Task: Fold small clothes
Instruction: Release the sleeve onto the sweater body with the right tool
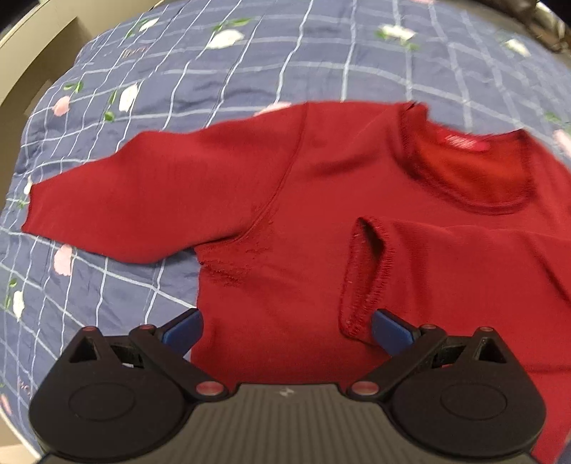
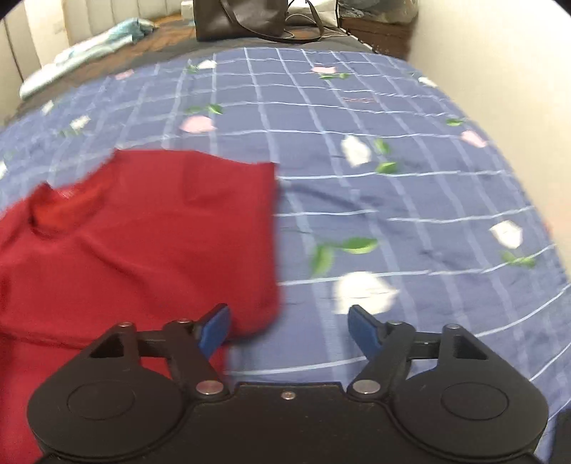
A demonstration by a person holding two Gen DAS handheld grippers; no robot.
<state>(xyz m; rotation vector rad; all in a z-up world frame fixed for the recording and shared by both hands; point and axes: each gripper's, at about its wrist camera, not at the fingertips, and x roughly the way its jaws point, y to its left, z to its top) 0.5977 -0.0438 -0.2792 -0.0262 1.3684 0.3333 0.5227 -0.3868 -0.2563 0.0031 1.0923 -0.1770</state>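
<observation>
On the quilt [image 1: 249,53], blue check with printed flowers, a red knit sweater [image 1: 285,200] lies flat. Only the left view shows its spread sleeve [image 1: 125,196], the ribbed cuff [image 1: 364,271] folded across the chest, and the collar [image 1: 471,171]. Only the right view shows a black bag [image 2: 242,18] beyond. Left gripper [image 1: 287,328] and right gripper [image 2: 289,328] both gape wide, holding nothing.

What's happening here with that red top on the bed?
A person holding a two-finger gripper in each hand is folding a small red knit sweater on a blue checked floral bedsheet. One sleeve is already folded across the chest; the other sleeve lies spread out. The left gripper and right gripper are both open, holding nothing.
</observation>
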